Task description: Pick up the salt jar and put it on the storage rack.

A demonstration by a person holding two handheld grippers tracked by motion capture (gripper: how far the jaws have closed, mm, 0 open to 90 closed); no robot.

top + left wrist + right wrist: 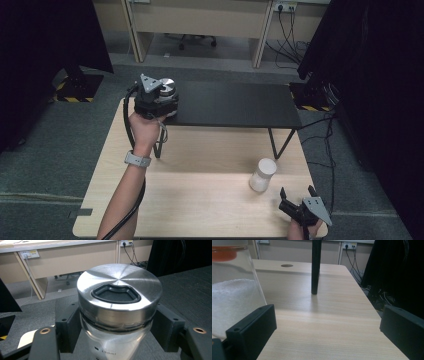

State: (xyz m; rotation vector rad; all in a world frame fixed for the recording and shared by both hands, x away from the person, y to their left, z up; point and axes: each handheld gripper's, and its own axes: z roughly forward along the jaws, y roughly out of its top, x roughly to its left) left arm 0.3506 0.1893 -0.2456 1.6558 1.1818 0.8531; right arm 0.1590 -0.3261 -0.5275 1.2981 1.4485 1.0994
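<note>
L claw (159,98) clamped on a glass jar (112,340) w/ a brushed-metal lid (119,287); in the left gripper view the two black jaws press on the jar's sides just under the lid, jar upright, a volume mark printed low on the glass. Lid has a dark recessed grip in its top. In the high view the jar sits in the claw over the near-left corner of the black raised shelf (235,102), which stands on thin black legs along the far side of the wooden counter (200,200). Can't tell if the jar base touches the shelf or hangs just above it. L hand (145,131) wraps the claw body from behind, watch on wrist, cable trailing down along the forearm.

R claw (298,196) at the near-right corner of the counter, jaws wide apart, nothing between them; the right gripper view shows bare wood between the two jaws. A second jar, the white jar (263,174), stands upright on the counter near its right edge, just beyond the R claw and apart from it; it holds white grains. One shelf leg (315,267) stands past the R claw.
</note>
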